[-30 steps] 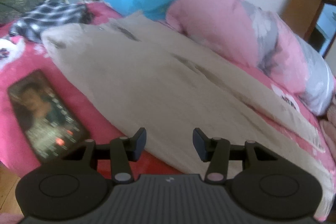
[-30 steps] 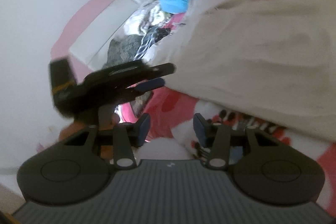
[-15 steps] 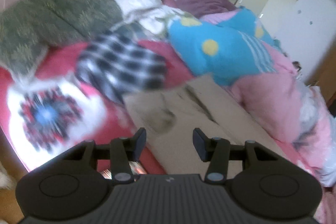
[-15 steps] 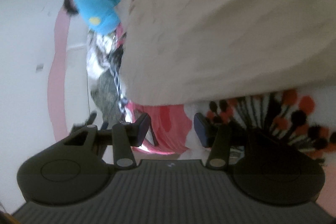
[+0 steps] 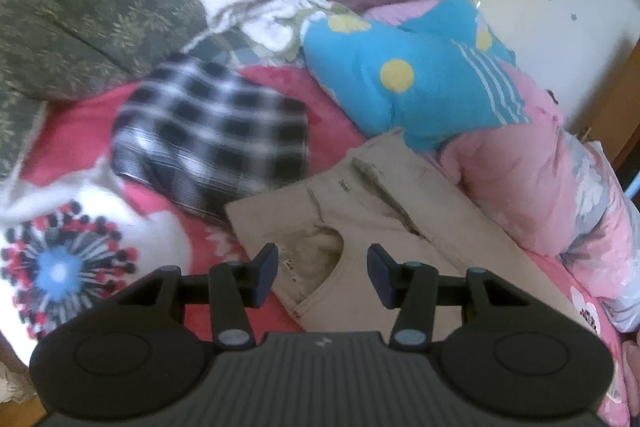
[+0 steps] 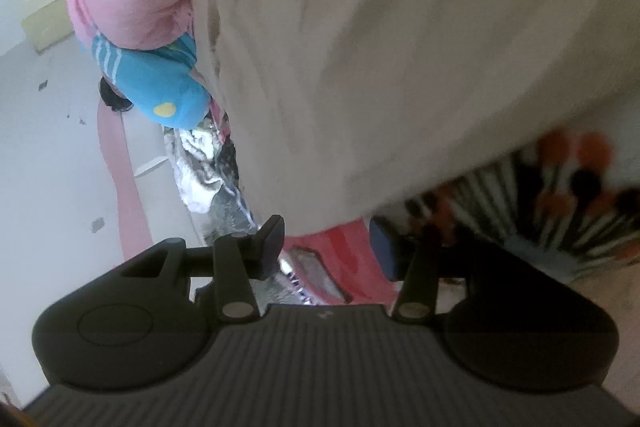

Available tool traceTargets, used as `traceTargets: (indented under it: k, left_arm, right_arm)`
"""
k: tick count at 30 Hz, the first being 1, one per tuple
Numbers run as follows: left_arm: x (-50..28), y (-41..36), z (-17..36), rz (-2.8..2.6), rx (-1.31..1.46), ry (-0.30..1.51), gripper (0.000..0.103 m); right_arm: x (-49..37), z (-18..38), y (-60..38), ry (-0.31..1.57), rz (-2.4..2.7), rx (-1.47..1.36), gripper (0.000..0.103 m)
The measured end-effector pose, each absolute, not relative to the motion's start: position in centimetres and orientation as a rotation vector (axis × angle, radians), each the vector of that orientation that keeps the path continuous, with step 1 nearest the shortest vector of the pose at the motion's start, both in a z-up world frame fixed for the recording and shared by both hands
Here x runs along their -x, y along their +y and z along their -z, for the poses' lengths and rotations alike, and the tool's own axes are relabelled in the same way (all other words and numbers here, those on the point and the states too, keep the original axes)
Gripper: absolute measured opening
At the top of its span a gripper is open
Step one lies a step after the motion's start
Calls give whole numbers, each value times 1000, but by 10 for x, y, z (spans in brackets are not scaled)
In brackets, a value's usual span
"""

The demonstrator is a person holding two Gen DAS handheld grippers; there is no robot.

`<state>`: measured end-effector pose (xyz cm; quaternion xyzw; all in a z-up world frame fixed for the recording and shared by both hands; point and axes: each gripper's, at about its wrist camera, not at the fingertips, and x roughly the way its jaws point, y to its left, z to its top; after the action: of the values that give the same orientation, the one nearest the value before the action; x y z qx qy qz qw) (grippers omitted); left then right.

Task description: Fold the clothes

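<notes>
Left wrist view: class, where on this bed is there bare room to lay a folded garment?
Bare red bedspread between the green cushions and checked garment. Crowded: beige trousers fill the middle, quilt heaped right.

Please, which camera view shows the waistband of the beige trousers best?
The left wrist view. There the trousers lie flat on the bed, with the waistband and a pocket opening just ahead of the open left gripper. The right wrist view shows only a blurred beige expanse of cloth, no waistband.
</notes>
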<state>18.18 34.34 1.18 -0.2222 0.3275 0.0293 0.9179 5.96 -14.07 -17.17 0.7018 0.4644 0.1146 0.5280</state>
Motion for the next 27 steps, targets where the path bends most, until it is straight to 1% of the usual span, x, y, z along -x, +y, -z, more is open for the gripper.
traceTargets:
  k: [6, 8, 12, 14, 21, 24, 27]
  left_arm:
    - [-208, 343, 9, -47, 456, 731, 50]
    - [-215, 346, 14, -50, 468, 751, 50]
    - [-223, 347, 22, -48, 479, 791, 49]
    - [-226, 347, 27, -55, 486, 820, 47]
    - [-233, 352, 39, -106, 508, 888, 47]
    - [-239, 355, 47, -120, 540, 920, 48]
    - [-245, 358, 54, -128, 561, 914, 48]
  right_arm:
    - [-52, 185, -153, 1063, -223, -1824, 43]
    - [-50, 185, -153, 1060, -217, -1828, 39]
    - [-50, 181, -152, 1047, -208, -1824, 35]
    - [-50, 180, -152, 1040, -204, -1822, 31]
    - [-49, 188, -154, 1037, -189, -1859, 29]
    - [-51, 193, -152, 1038, -186, -1879, 29]
    - [-54, 195, -152, 1041, -189, -1888, 30]
